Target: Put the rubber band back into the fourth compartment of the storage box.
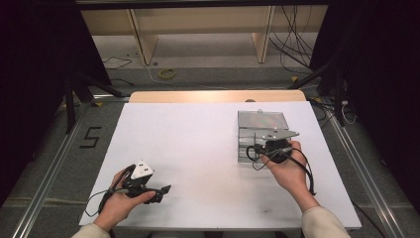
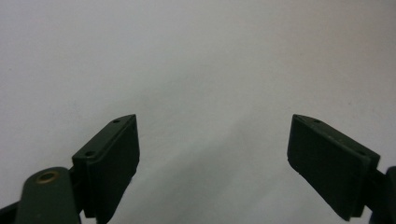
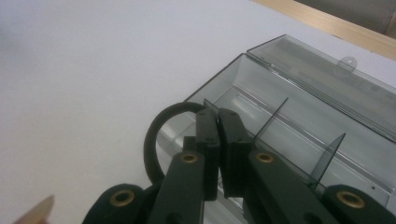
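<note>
A person at a white table [image 1: 198, 148] works with a handheld gripper in each hand. The right gripper [image 3: 219, 135] is clenched, its two black jaws pressed together on a black loop [image 3: 152, 140] that looks like a hair tie, and it hangs over the near end of a clear plastic box [image 3: 280, 107]. The box sits on the right half of the table toward the far edge, its lid [image 3: 336, 79] swung open and lying flat behind it, with thin dividers [image 3: 327, 158] splitting the inside into compartments. In the high view the right hand [image 1: 287, 166] holds the gripper at the box's near side. The left gripper [image 2: 212, 149] is released, jaws standing wide apart above bare tabletop, held by the left hand [image 1: 121, 201] near the front left corner, well apart from the box
</note>
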Available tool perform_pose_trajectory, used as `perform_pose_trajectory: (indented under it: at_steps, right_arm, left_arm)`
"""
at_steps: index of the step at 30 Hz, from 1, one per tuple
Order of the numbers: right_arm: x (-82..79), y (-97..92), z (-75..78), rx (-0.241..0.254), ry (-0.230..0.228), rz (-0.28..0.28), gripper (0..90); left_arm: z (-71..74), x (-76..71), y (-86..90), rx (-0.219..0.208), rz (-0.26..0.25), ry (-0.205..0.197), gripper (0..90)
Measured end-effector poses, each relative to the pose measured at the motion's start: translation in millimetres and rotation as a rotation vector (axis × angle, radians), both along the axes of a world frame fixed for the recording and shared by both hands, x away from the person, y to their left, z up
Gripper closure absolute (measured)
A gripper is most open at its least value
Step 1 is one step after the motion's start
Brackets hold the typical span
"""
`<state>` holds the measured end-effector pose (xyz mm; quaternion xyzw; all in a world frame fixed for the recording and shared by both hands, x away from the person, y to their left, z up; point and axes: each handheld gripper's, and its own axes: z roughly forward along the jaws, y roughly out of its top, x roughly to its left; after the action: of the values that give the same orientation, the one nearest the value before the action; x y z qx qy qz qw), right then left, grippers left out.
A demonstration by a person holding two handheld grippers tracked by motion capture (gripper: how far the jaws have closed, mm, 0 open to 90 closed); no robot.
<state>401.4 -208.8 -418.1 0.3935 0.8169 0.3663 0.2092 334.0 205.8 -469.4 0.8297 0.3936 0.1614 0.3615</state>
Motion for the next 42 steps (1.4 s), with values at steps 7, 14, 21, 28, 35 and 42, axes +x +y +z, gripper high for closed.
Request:
perform_pose_trajectory:
  at_steps: [7,14,21,28,35,42]
  right_arm:
    - [3.4,0.9,0.5,-0.004,-0.002,-0.001,88.1]
    - [6.4,2.4,-0.1,-0.004,0.004,-0.002,88.1]
    - [10.1,3.5,2.8,-0.005,-0.007,-0.002,88.1]
    - [14.7,4.3,2.8,-0.007,-0.003,-0.006,88.1]
    - [18.4,5.8,1.3,-0.008,-0.001,-0.009,88.1]
    - [22.0,6.7,0.4,-0.011,0.002,-0.013,88.1]
  left_arm:
    - [-0.2,0.2,-0.2,-0.001,-0.002,0.001,16.5]
    - [-0.4,0.3,-0.1,-0.004,0.0,0.001,16.6]
    - [-0.1,0.6,-0.2,-0.007,-0.001,0.001,16.7]
    - [-0.1,0.9,-0.1,-0.008,-0.003,0.002,16.7]
    - [-0.2,1.1,-0.1,-0.008,-0.004,0.001,16.7]
    - [0.0,1.1,0.1,-0.007,-0.005,-0.001,16.8]
